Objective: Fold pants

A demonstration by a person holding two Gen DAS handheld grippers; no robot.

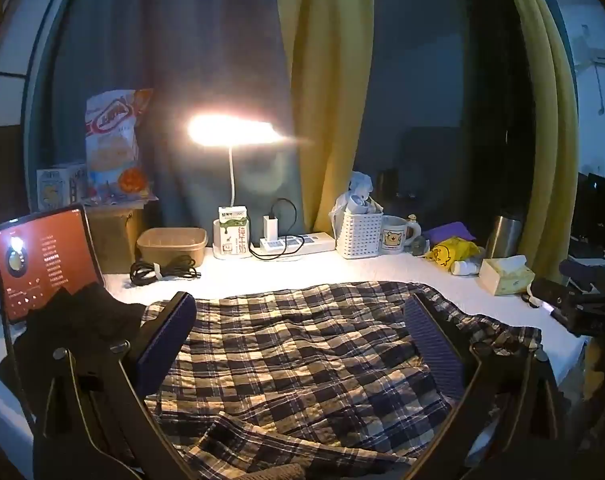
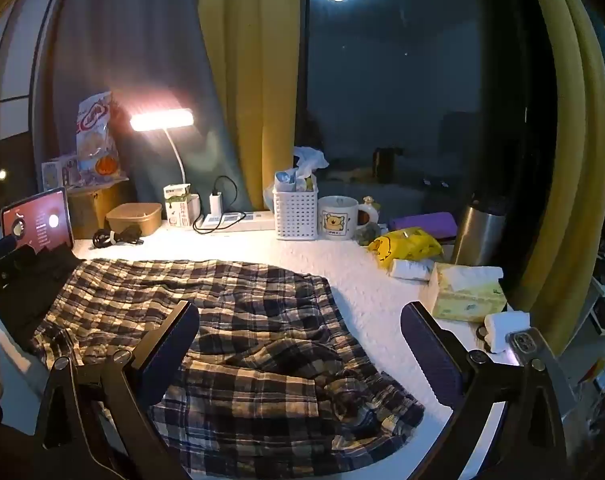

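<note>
- The plaid pants [image 1: 298, 360] lie spread and wrinkled on the white table [image 1: 342, 268], under the light of a desk lamp [image 1: 230, 130]; in the right wrist view the same pants [image 2: 230, 320] cover the middle and left part of the table, with a rumpled end near the front edge.
- The left gripper [image 1: 302, 344] is released — its two fingers stand wide apart above the cloth and nothing is between the pads.
- The right gripper [image 2: 298, 344] is also released; it hovers over the rumpled end, and its pads do not press the fabric.
- A dark garment [image 1: 82, 320] lies at the left, beside the pants and in front of a lit tablet [image 1: 42, 256].
- At the back stand a white basket [image 2: 295, 214], a mug [image 2: 338, 218] just beside it, and a power strip [image 1: 298, 242]; a tissue box [image 2: 464, 290] sits at the right, apart from the pants.
</note>
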